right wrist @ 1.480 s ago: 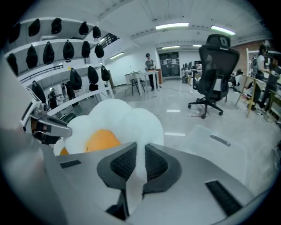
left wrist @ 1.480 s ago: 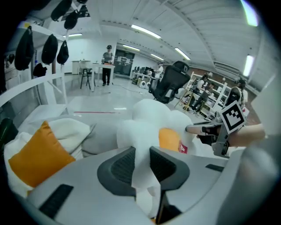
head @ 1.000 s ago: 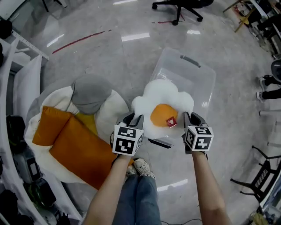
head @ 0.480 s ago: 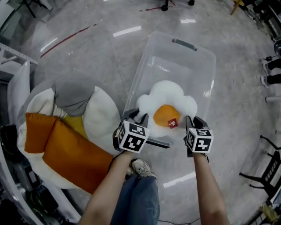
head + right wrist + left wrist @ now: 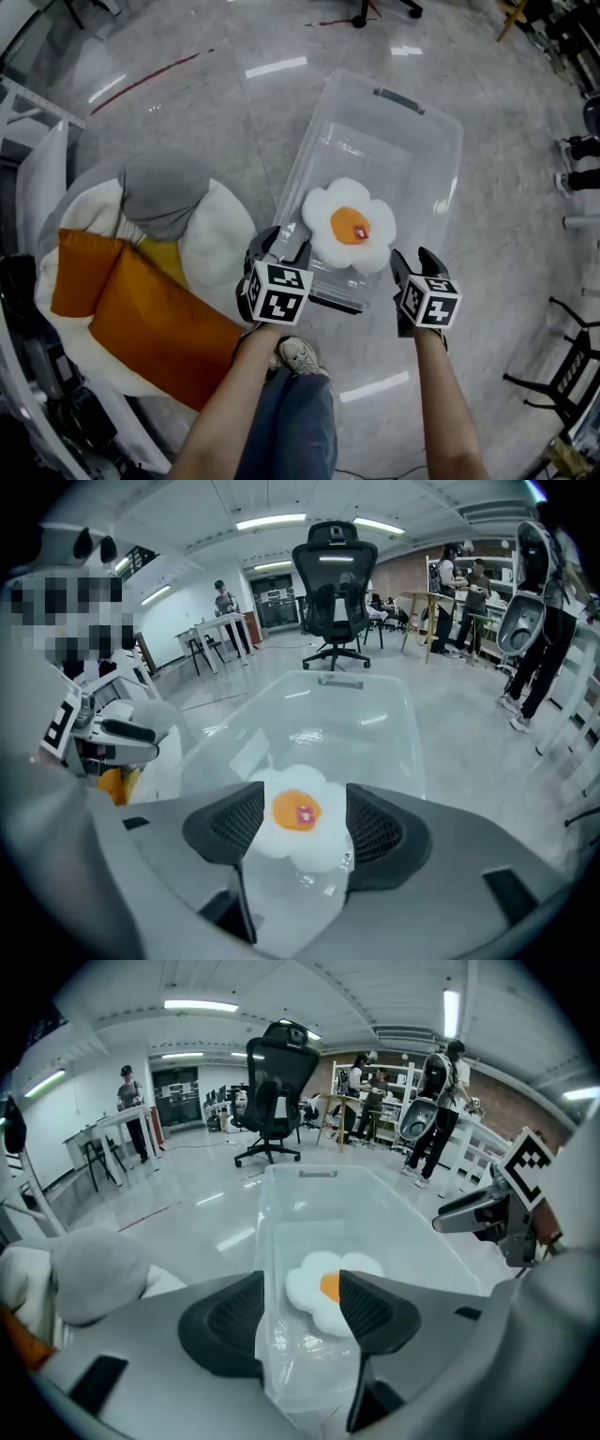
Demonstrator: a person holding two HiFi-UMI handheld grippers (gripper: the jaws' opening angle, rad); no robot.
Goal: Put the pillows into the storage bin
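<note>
While both grippers are hovering over the near end of the bin (image 5: 448, 187), the egg pillow (image 5: 352, 225) is lying flat on the bin's bottom, yolk up, and nothing is gripping it.

The left gripper (image 5: 284, 246) is pointing steeply down at the bin's near left corner. Its jaws have just been opening and are standing apart, released. In the left gripper view (image 5: 302, 1283), the egg pillow (image 5: 305, 1290) is showing in the gap beyond the pads, through the clear bin (image 5: 319, 1194) wall, without touching them.

The right gripper (image 5: 415, 262) is hanging at the near right corner, also tilted down. Its jaws have likewise just been opening and are holding nothing. In the right gripper view (image 5: 305, 803), the egg pillow (image 5: 298, 827) is lying past the pads inside the bin (image 5: 337, 705).

More pillows are waiting in a pile on the floor (image 5: 525, 281) to the left of the bin. A grey pillow (image 5: 164, 192) is sitting on a white cushion (image 5: 216, 244), and an orange pillow (image 5: 159, 314) is lying across its near side.
</note>
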